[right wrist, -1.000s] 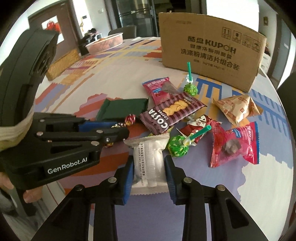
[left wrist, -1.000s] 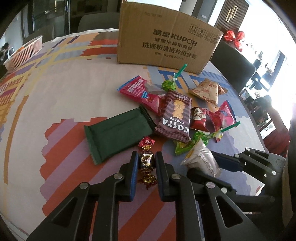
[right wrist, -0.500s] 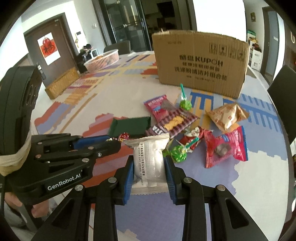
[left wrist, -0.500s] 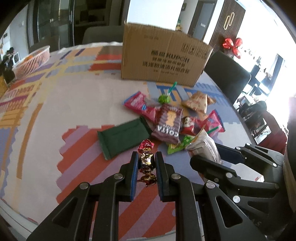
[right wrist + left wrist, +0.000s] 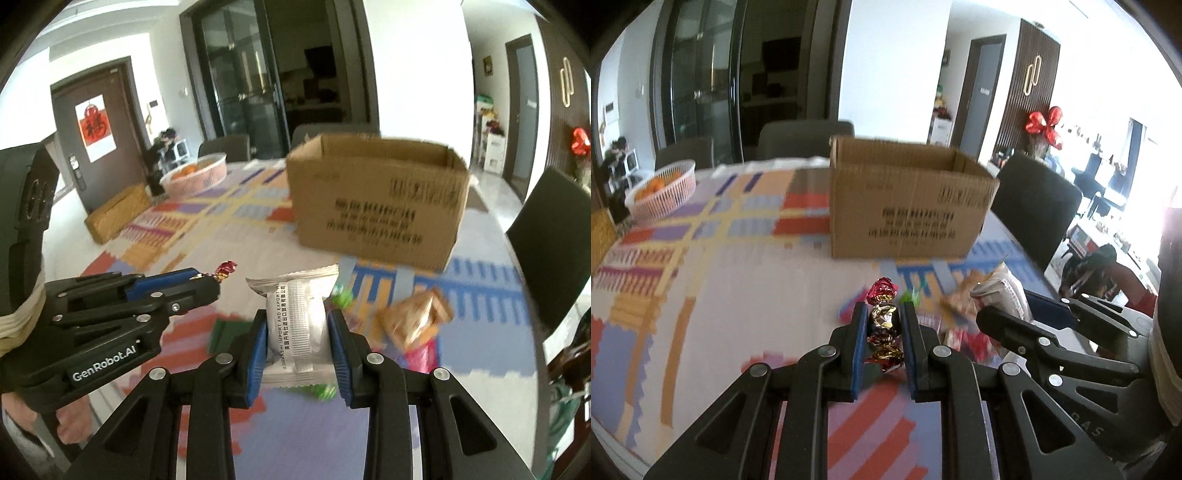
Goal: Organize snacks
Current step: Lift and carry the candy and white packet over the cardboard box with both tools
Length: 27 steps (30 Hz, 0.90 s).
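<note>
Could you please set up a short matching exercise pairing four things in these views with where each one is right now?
Things:
1. gold and red foil-wrapped candy
2. white and silver plastic snack packet
3. open brown cardboard box
4. pink plastic basket of oranges

Places:
A. far left part of the table
B. clamped in the right claw
C. clamped in the left claw
D. standing on the table beyond the snack pile

Pairs: 1-C, 2-B, 3-D, 4-A

Both wrist cams sit side by side above the table's (image 5: 701,280) near edge, angled down at the cardboard box (image 5: 376,206); both see it.
</note>
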{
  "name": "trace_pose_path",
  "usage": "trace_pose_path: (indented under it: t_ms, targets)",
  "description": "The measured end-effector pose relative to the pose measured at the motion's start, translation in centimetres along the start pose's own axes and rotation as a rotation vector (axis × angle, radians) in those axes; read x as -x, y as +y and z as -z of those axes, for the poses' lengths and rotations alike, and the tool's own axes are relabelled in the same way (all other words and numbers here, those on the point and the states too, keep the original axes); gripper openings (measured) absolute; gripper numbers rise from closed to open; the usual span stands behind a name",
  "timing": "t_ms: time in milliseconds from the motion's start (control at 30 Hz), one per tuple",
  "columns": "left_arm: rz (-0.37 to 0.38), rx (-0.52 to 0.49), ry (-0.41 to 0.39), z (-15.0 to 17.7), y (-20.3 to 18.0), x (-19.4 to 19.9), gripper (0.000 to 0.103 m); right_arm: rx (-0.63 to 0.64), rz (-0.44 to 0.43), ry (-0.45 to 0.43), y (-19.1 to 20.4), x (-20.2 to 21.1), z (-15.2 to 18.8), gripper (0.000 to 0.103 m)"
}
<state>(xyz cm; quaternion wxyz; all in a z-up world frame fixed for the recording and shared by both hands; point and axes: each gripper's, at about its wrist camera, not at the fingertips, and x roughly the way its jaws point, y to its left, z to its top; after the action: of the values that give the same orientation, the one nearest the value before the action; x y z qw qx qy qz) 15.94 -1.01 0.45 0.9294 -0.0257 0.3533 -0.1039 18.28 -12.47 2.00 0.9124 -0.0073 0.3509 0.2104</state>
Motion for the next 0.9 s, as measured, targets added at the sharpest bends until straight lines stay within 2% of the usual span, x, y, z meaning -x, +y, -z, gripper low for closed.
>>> trace_pose_path:
  t_ms: [200, 533, 667, 900]
  targets:
    - [0.0, -0.02, -0.076, -3.3, -0.4, 0.2, 0.019, 0.006, 0.052, -0.081, -1.2, 0.4, -3.3, 0.033]
    - [0.048, -0.01, -0.132, -9.5, -0.1, -0.9, 0.019, 0.001, 0.102, -0.179, -3.1, 0.5, -9.0, 0.033]
    - [0.086, -0.014, -0.131, -11.9, 0.0, -1.6, 0.019, -0.004, 0.108, -0.187, -3.9, 0.0, -11.2, 0.033]
    - [0.095, -0.036, -0.116, -16.0, 0.1, -3.7, 0.019, -0.028, 0.132, -0.169, -5.9, -1.9, -14.7, 0.033]
